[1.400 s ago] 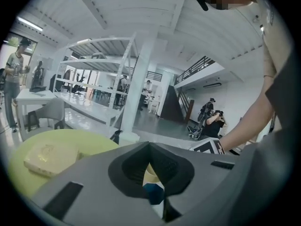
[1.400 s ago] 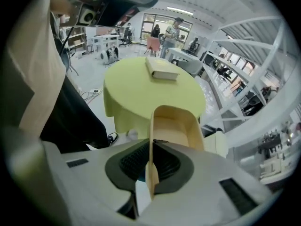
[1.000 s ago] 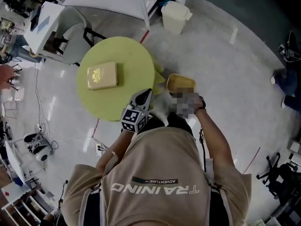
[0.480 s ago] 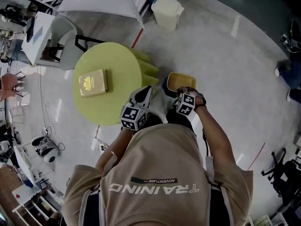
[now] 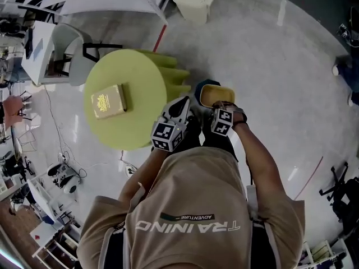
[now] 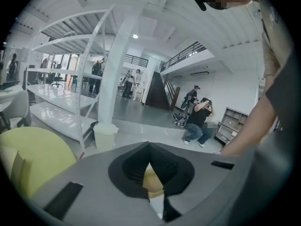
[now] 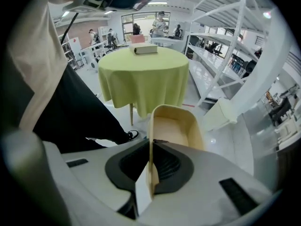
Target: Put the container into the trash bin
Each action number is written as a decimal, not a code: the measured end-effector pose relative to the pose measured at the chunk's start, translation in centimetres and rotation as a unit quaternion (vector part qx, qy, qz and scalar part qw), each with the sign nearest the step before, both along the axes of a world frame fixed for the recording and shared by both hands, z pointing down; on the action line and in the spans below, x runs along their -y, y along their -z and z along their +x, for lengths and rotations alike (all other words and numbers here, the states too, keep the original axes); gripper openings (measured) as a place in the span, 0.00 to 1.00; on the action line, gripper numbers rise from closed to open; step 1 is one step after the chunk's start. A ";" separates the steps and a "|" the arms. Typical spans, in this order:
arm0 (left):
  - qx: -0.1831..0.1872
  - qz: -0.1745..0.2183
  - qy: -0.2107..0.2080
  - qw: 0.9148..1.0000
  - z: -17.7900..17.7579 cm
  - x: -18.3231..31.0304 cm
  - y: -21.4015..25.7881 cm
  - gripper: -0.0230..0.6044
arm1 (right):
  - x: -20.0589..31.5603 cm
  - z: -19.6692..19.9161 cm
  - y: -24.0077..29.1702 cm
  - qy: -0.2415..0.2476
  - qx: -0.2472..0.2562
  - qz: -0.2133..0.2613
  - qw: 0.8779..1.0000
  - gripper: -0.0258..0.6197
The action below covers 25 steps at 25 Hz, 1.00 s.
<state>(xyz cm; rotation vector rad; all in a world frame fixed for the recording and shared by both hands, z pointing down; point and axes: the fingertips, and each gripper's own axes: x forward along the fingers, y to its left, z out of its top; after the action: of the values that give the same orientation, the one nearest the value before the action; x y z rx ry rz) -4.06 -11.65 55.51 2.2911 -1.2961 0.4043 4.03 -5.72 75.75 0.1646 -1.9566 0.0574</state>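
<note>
Pinching one thin wall of the beige container (image 7: 175,126), the right gripper (image 7: 151,147) is holding it out ahead of its narrowed jaws, above the pale floor. The left gripper (image 6: 149,149) is hovering just to the left of it, with its jaws pressing together on nothing. The cream bin (image 5: 193,3) is standing well ahead of both grippers, and the green table (image 5: 140,66) is sitting to their left.

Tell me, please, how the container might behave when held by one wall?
Probably light: the right gripper holds the container by one thin wall alone. Likely fairly stiff, since it keeps its shape sticking out. The edge grip could let it swivel.
</note>
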 end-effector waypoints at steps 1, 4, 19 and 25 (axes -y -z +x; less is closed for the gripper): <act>0.000 -0.003 -0.003 1.000 0.0 0.1 -0.5 0.04 | -0.1 0.1 -0.6 -0.002 -0.003 -0.003 1.000 0.08; 0.001 -0.015 -0.007 1.000 -0.1 0.5 -2.3 0.04 | -0.5 0.6 -3.2 -0.006 -0.015 -0.014 1.000 0.08; -0.016 -0.115 0.005 0.993 1.7 1.7 -19.8 0.04 | -0.1 -1.1 -18.8 -0.019 -0.034 -0.079 0.996 0.08; 0.004 -0.152 0.002 0.988 1.8 1.9 -28.8 0.04 | 1.0 -1.0 -26.7 -0.015 -0.034 -0.089 0.995 0.08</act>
<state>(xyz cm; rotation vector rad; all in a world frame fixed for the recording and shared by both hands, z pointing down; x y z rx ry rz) -2.24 -13.53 84.29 2.0333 -1.1551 0.5674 3.02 -6.73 102.44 0.0770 -1.8707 0.2427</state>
